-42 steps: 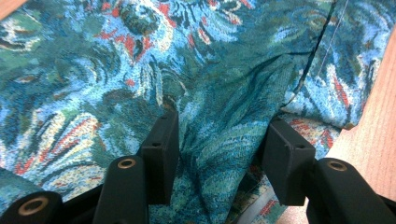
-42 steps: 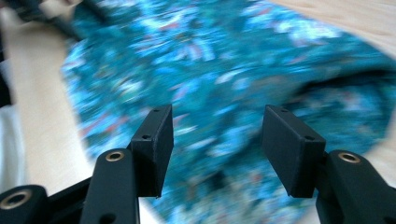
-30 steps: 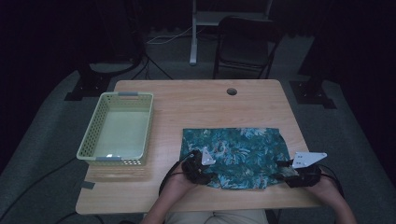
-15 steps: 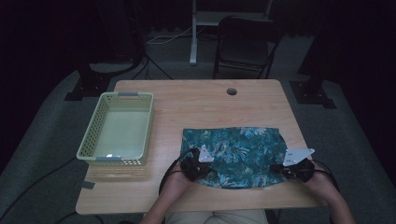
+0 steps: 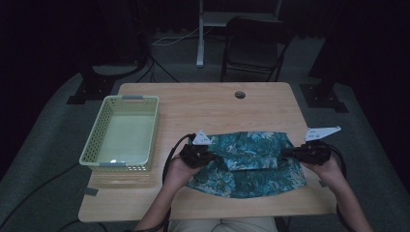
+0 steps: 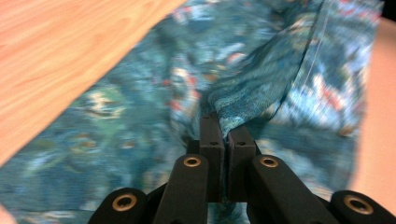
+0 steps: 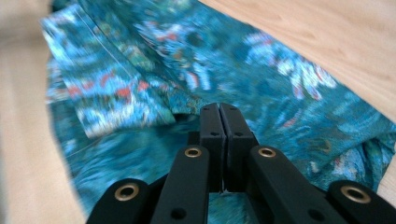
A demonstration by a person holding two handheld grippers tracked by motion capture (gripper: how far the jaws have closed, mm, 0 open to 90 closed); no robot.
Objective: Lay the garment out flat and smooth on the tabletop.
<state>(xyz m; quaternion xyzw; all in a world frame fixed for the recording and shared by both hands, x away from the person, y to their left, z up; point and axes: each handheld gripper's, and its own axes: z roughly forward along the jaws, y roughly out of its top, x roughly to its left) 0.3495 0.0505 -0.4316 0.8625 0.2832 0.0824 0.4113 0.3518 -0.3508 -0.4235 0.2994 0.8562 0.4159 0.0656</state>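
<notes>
We are working at a light wooden table (image 5: 203, 104) with rounded corners, and a teal floral-patterned cloth (image 5: 251, 166) is lying on its near right half, partly folded over itself. A pale green perforated plastic basket (image 5: 122, 133) is sitting well apart from the cloth on the table's left side. Our left gripper (image 5: 205, 153) is pinching the cloth's left edge; in the left gripper view its jaws are pressing together on a raised fold of fabric (image 6: 261, 88). Our right gripper (image 5: 290, 152) is holding the cloth's right edge, its jaws (image 7: 219, 122) closing tight with fabric bunched at them.
</notes>
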